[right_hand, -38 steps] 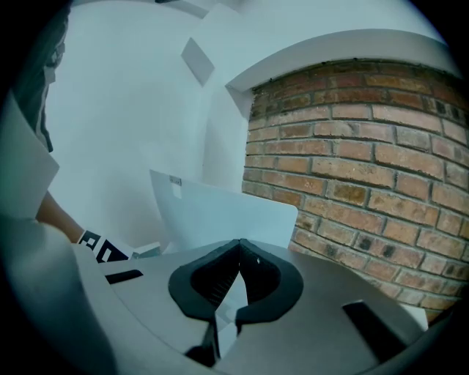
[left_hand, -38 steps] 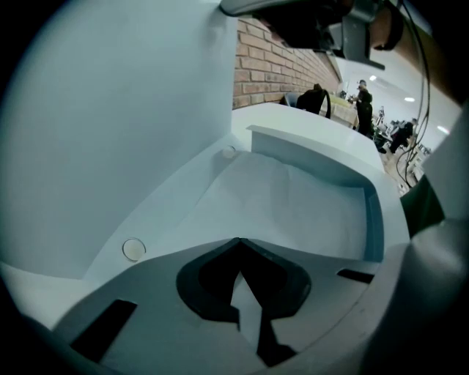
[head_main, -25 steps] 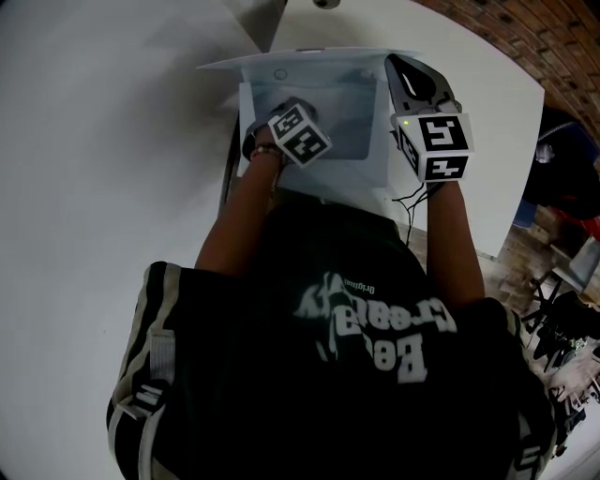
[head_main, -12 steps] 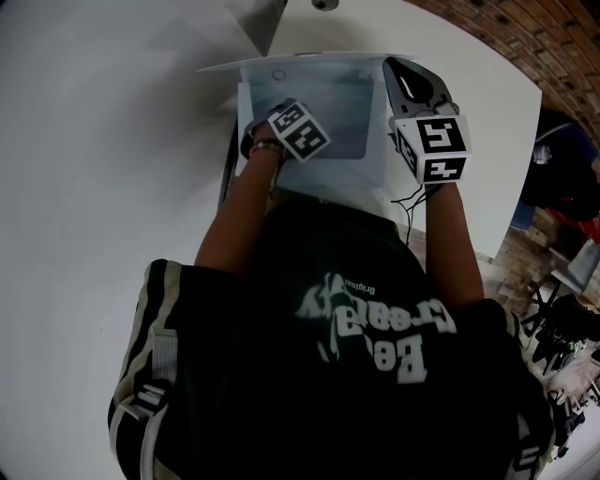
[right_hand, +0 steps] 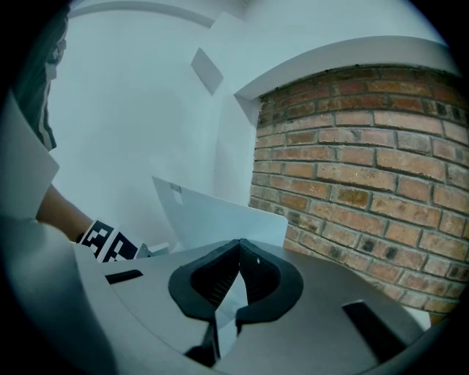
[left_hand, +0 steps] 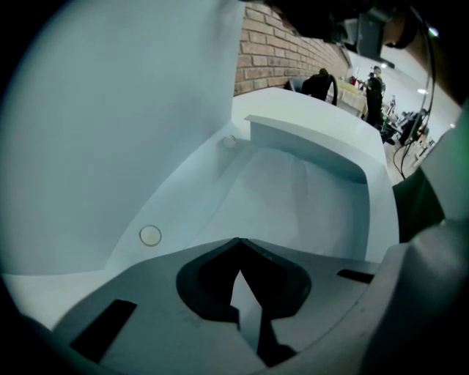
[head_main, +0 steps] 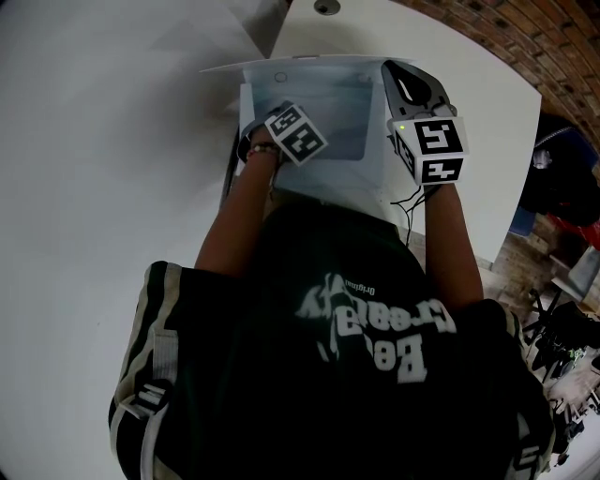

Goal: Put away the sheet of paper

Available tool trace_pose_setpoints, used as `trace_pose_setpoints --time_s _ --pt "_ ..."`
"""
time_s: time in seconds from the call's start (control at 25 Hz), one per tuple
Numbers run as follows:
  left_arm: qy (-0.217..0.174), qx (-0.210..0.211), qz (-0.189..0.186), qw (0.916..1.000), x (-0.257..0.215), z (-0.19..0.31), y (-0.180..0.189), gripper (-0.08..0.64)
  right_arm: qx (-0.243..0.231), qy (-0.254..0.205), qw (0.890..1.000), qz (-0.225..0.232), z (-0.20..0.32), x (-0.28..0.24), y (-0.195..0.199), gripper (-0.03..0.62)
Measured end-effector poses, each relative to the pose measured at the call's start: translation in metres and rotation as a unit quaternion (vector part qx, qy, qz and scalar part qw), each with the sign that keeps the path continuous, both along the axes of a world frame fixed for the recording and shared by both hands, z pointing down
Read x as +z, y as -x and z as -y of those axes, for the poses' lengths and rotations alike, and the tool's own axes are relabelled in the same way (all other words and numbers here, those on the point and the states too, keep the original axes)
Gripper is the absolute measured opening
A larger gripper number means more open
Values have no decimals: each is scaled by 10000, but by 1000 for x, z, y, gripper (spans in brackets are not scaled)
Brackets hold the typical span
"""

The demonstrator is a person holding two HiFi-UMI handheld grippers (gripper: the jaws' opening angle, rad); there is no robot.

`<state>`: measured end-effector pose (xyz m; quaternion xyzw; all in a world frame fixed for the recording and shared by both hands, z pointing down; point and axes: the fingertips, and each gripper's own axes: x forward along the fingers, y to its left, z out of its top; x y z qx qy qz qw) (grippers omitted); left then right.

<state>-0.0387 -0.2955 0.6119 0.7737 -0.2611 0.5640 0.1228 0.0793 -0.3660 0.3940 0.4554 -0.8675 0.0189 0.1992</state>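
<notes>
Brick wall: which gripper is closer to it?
Right. The right gripper pinches the folder on its side toward the brick wall; the left gripper points down into it, farther away.

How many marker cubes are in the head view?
2. One cube on the left gripper, over the folder; one on the right gripper, at its right edge. None seem hidden.

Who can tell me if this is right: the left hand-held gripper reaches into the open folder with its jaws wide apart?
Not quite. The left hand-held gripper does reach into the open folder, but its jaws are closed, pinching a thin sheet of paper, as the left gripper view shows.
</notes>
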Motion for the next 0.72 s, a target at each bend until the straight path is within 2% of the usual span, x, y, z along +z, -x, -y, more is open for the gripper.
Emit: trace_pose_setpoints --time_s 0.24,0.48,0.6,0.72 --pt "-391 -195 -156 9989 -22 12 7 2 -25 -77 10000 36 -3 -3 -1 -6" --pt "-1054 -361 -590 9920 -62 33 10 2 60 -149 9999 -5 -9 -7 -3 -6" --pt "-1379 -424 -982 9846 -87 39 9 2 112 -176 9998 -73 -15 -11 -1 -6" --pt "-1774 -470 -1467 9720 -118 45 5 2 187 -185 9996 -91 -20 -16 0 -6"
